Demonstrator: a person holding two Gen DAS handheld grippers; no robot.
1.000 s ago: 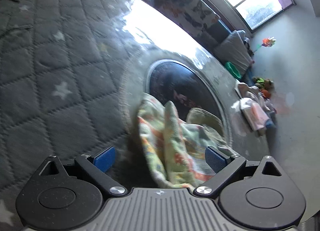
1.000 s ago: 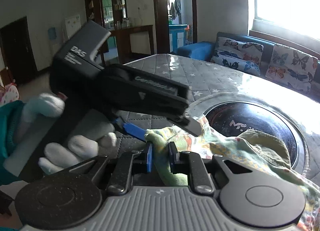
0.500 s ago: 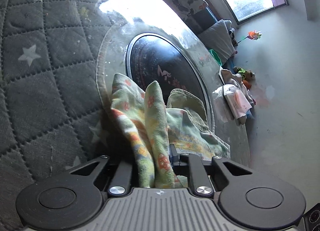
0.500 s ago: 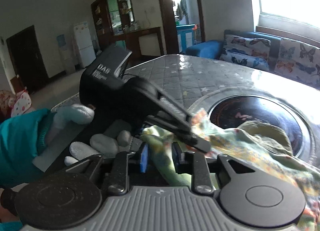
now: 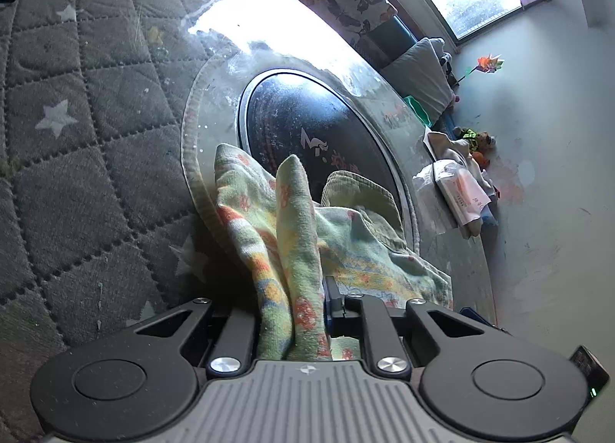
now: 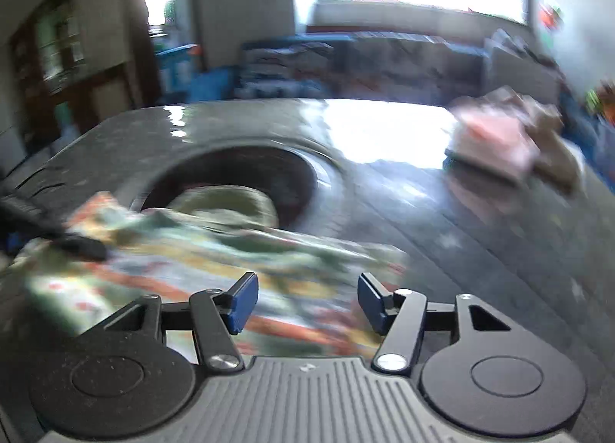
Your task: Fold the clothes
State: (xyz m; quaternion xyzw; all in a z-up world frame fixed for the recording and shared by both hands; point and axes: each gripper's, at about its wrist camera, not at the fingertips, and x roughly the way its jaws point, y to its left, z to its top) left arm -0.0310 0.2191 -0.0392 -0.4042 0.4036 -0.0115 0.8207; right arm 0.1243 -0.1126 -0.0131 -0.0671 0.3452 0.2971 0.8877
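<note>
The left tongs (image 5: 292, 308) are clamped on a bunched fold of the garment (image 5: 346, 251), a small pale-green piece with orange and yellow print. The pinched fold rises between the two black arms and stands up as a narrow ridge just ahead of them; the blue pad on the right side presses against the cloth, while the pad on the other side is hidden behind it. The rest of the garment spreads away from the tongs to the right, lying partly on the quilted grey cover (image 5: 77, 181) with white stars and partly over the dark round disc (image 5: 307, 124) set in the counter (image 5: 442, 251). Its ribbed olive edge curls up over the disc's near rim.

In the right wrist view, which is heavily blurred, the right tongs (image 6: 307, 299) stand apart, their jaws having just been opening. The blue pads (image 6: 242, 301) press on nothing. The garment (image 6: 173, 251) lies flat under and ahead of them, stretching to the left, where the dark tip of the left tongs (image 6: 82, 247) sits at its far corner. Nothing is raised between the right pads; the cloth shows only below the gap.

A pile of folded pinkish clothes (image 6: 496, 139) sits well apart at the counter's far right edge.
</note>
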